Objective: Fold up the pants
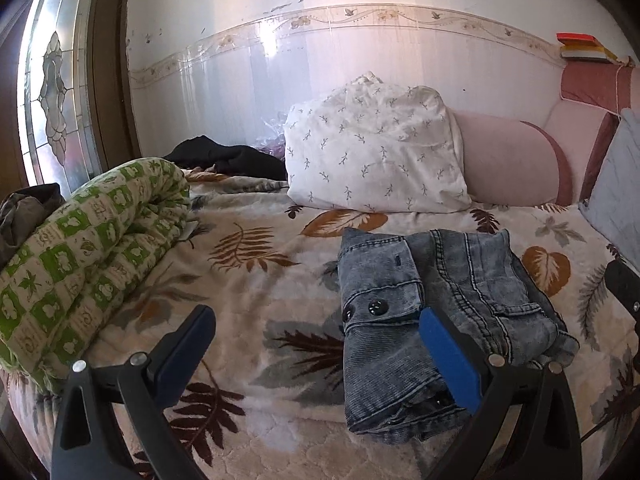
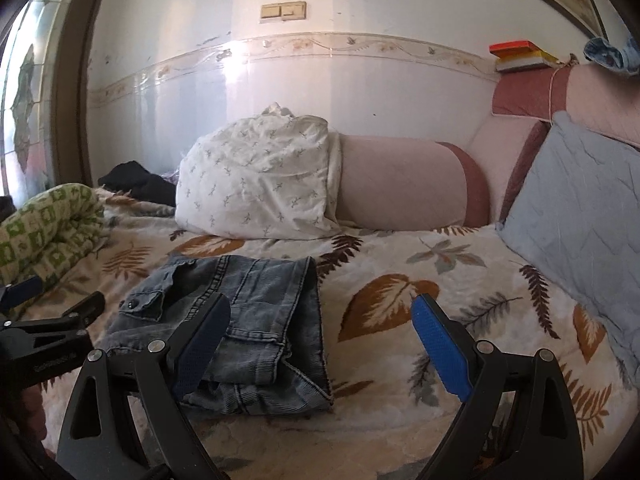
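Note:
The grey-blue denim pants [image 1: 436,316] lie folded into a compact stack on the leaf-print bedspread [image 1: 256,280]. My left gripper [image 1: 316,344] is open and empty, above the bed just left of the stack; its right finger overlaps the stack's near edge in view. In the right wrist view the pants [image 2: 256,312] lie at lower left. My right gripper [image 2: 320,340] is open and empty, with its left finger over the stack's near side and its right finger over bare bedspread [image 2: 400,380]. The left gripper's black frame [image 2: 48,332] shows at the left edge.
A rolled green-and-white quilt [image 1: 88,256] lies on the left of the bed. A white patterned pillow [image 1: 376,156] and pink bolster [image 1: 508,160] stand against the wall. A blue-grey cushion [image 2: 580,220] leans at right. Dark clothing [image 1: 228,156] lies at the back.

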Action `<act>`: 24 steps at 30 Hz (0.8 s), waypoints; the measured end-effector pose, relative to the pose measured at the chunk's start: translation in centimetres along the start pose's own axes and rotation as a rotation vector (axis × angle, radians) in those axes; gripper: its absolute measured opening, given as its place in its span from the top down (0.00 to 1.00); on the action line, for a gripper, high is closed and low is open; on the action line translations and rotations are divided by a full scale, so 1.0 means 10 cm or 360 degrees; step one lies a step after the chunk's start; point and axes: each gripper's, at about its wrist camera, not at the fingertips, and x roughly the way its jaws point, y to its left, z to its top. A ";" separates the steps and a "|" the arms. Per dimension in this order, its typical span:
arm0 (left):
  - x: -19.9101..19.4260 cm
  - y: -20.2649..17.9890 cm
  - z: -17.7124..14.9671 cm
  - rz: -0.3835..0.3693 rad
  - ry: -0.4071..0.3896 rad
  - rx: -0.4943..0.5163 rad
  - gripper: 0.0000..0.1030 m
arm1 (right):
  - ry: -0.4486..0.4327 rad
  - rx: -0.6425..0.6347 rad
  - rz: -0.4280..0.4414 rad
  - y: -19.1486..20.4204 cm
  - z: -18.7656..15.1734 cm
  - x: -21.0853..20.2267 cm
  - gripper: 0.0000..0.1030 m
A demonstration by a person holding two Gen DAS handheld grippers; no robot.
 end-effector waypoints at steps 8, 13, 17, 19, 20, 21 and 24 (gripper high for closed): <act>-0.04 0.01 -0.03 0.0002 0.0003 -0.0002 0.00 | 0.0029 0.0038 0.0024 -0.03 -0.01 -0.01 0.10; -0.05 0.01 -0.04 0.0002 0.0009 -0.0004 0.00 | 0.0032 0.0019 0.0029 0.00 -0.03 -0.03 0.10; -0.05 0.01 -0.06 -0.0002 0.0014 -0.0001 0.00 | 0.0037 -0.0009 0.0029 0.05 -0.06 -0.03 0.10; -0.06 0.01 -0.07 0.0000 0.0021 -0.0003 0.00 | 0.0041 -0.0016 0.0030 0.06 -0.07 -0.02 0.10; -0.05 0.01 -0.07 -0.0001 0.0026 -0.0004 0.00 | 0.0044 -0.0018 0.0031 0.06 -0.07 -0.02 0.10; -0.05 0.01 -0.07 -0.0002 0.0029 -0.0002 0.00 | 0.0047 -0.0020 0.0031 0.07 -0.08 -0.02 0.10; -0.05 0.01 -0.08 -0.0001 0.0035 0.0004 0.00 | 0.0057 -0.0025 0.0033 0.07 -0.09 0.00 0.10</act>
